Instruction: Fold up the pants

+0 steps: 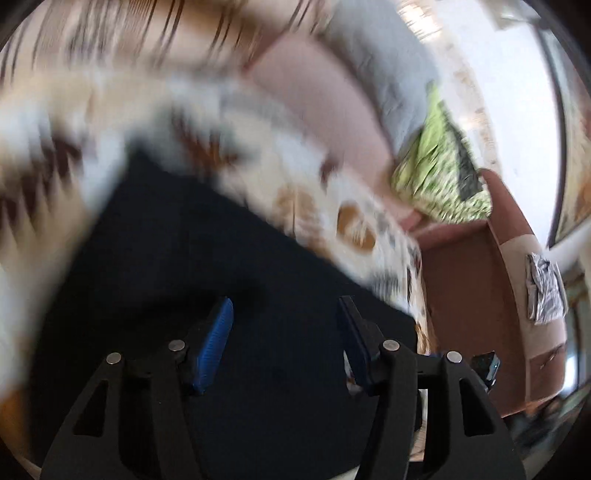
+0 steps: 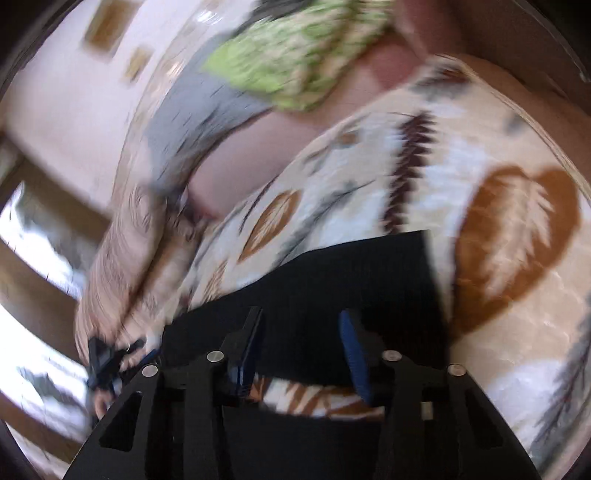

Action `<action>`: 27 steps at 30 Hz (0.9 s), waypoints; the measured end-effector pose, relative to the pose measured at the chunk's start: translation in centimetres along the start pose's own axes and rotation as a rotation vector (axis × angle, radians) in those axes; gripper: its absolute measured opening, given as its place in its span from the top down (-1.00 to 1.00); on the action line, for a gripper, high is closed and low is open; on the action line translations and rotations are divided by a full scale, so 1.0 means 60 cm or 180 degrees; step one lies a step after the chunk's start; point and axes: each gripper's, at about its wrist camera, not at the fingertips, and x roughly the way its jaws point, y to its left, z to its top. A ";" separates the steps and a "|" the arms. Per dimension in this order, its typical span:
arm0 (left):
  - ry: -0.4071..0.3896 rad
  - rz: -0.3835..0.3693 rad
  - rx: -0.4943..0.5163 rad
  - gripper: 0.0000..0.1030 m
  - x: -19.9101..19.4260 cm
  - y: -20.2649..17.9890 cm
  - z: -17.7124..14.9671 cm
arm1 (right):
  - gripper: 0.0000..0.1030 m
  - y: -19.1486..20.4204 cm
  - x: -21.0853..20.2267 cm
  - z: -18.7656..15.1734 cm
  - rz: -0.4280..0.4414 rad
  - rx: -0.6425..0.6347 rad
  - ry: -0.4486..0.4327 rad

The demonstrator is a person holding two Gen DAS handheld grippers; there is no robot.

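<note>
In the left wrist view the pants [image 1: 207, 258] lie as a flat dark slab on the leaf-patterned bedspread [image 1: 332, 173], already looking squared off into a rectangle with one corner pointing away. The left gripper [image 1: 286, 314] hovers over them with its blue-padded fingers spread wide and nothing between them. The cloth looks soft, limp and light — it should drape and sag rather than hold a shape, so a pinch at an edge or a corner, through all the layers, seems the safest hold. Beyond the bed sit a green pillow [image 1: 439, 177], a pink cushion [image 1: 325, 107] and a brown wooden cabinet [image 1: 476, 280]; the picture is smeared by motion. In the right wrist view the pants [image 2: 332, 280] stretch across the bedspread [image 2: 480, 184], their far edge straight, and a strip of bedspread shows between two dark parts near the camera. The right gripper [image 2: 301, 325] is spread wide too, empty, above the near edge. The bedding is soft and would give under pressure — a judgement only. A pale wall with small frames [image 2: 107, 26] stands behind.
</note>
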 end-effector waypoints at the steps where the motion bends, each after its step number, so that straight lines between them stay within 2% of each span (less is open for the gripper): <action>1: 0.0060 -0.0001 -0.0049 -0.09 0.013 -0.001 -0.006 | 0.21 -0.005 0.018 -0.007 -0.0243 0.0004 0.0178; 2: 0.0121 -0.0008 -0.0114 -0.09 0.031 -0.002 -0.018 | 0.22 -0.021 0.042 -0.017 -0.0655 0.0055 0.0438; 3: 0.0153 0.0012 -0.0155 -0.09 0.044 -0.005 -0.028 | 0.61 -0.030 0.049 -0.022 -0.0870 0.0027 0.0497; 4: 0.0166 0.0040 -0.0158 -0.09 0.053 -0.010 -0.035 | 0.81 -0.029 0.046 -0.021 -0.1025 -0.0051 0.0446; 7: 0.0110 0.0206 -0.0048 -0.16 0.056 -0.028 -0.049 | 0.77 -0.029 0.043 -0.024 -0.1079 -0.0026 0.0387; 8: 0.0099 0.0247 0.0022 -0.20 0.059 -0.033 -0.052 | 0.70 -0.027 0.044 -0.026 -0.1091 -0.0059 0.0374; 10: 0.0094 0.0250 0.0090 -0.36 0.067 -0.034 -0.053 | 0.43 -0.018 0.047 -0.029 -0.1003 -0.0052 0.0356; 11: 0.0070 0.0217 0.0098 -0.41 0.071 -0.034 -0.054 | -0.01 -0.015 0.047 -0.031 -0.0811 -0.0031 0.0340; 12: 0.0061 0.0184 0.0102 -0.56 0.070 -0.034 -0.054 | -0.49 -0.011 0.056 -0.024 -0.0681 -0.0045 0.0356; 13: 0.0062 0.0133 0.0120 -0.73 0.073 -0.035 -0.054 | -0.64 -0.002 0.060 -0.026 -0.0628 -0.0116 0.0386; 14: 0.0074 0.0077 0.0164 -0.80 0.076 -0.039 -0.054 | -0.73 0.009 0.064 -0.031 -0.0726 -0.0242 0.0400; 15: 0.0088 0.0042 0.0211 -0.95 0.080 -0.044 -0.055 | -0.75 0.022 0.072 -0.036 -0.0823 -0.0352 0.0407; 16: 0.0101 0.0019 0.0262 -1.00 0.083 -0.048 -0.056 | -0.79 0.029 0.077 -0.041 -0.0889 -0.0447 0.0409; 18: 0.0116 0.0181 0.0402 -1.00 0.090 -0.060 -0.061 | -0.99 0.039 0.087 -0.044 -0.0872 -0.0512 0.0423; 22: 0.0132 0.0506 0.0672 -1.00 0.105 -0.085 -0.071 | -0.99 0.031 0.083 -0.045 -0.0841 -0.0301 0.0260; 27: 0.0095 0.0481 0.0633 -1.00 0.106 -0.081 -0.069 | -0.99 0.033 0.084 -0.045 -0.0874 -0.0365 0.0273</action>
